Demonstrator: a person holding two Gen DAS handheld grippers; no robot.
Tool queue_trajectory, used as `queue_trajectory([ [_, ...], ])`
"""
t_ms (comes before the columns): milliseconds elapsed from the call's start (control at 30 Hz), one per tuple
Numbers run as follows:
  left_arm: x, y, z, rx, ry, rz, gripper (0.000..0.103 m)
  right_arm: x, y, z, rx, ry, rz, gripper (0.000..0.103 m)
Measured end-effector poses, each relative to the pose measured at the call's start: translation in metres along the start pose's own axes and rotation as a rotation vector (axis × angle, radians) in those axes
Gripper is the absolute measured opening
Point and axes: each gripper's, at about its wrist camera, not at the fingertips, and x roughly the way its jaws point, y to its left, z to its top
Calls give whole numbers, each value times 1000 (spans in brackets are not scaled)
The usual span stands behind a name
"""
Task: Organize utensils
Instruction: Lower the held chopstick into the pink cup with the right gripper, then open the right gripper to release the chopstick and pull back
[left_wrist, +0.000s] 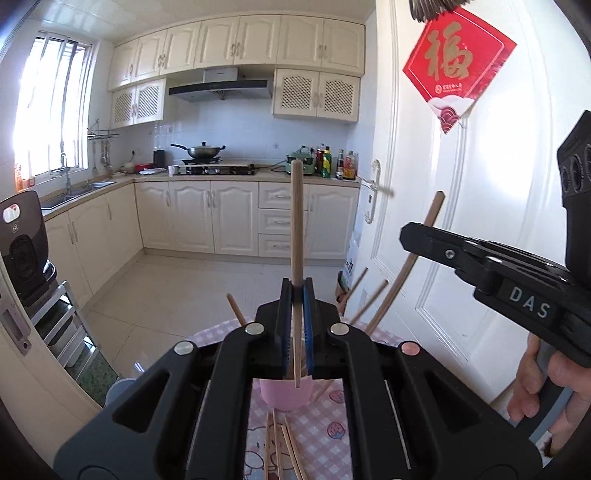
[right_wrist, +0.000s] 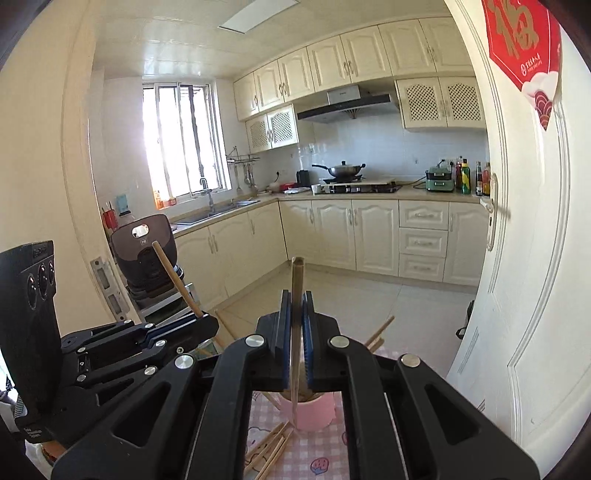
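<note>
My left gripper (left_wrist: 297, 295) is shut on a wooden chopstick (left_wrist: 296, 221) that stands upright above a pink cup (left_wrist: 286, 397) on a pink checked tablecloth (left_wrist: 325, 435). My right gripper (right_wrist: 294, 306) is shut on another upright chopstick (right_wrist: 296, 280) above the same pink cup (right_wrist: 314, 413). Several chopsticks (left_wrist: 369, 306) lean out of the cup. More chopsticks (left_wrist: 280, 450) lie loose on the cloth in front of it, as the right wrist view (right_wrist: 269, 450) also shows. Each gripper appears in the other's view: the right one (left_wrist: 406, 232) and the left one (right_wrist: 212, 323).
A white door (left_wrist: 461, 221) with a red paper sign (left_wrist: 458, 62) stands close on the right. A dark appliance (left_wrist: 26, 243) sits on a rack at the left. Kitchen cabinets, stove and sink lie beyond the tiled floor (left_wrist: 192, 291).
</note>
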Motion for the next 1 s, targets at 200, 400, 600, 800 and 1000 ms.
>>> queue_trajectory([
  [200,19,13,6,-81,-52,46,6,4,2,9,-12,-85,-18,4],
  [400,47,15,-12,-100,4,36,6,27,1,-4,-33,-72,-29,4],
  [600,61,9,-29,-53,69,30,6,47,-7,-26,-9,8,-24,4],
  [800,62,9,-36,-53,85,33,7,56,-8,-40,-6,69,-25,4],
  [1000,64,11,-40,-68,144,-11,7,61,-10,-54,16,118,-20,5],
])
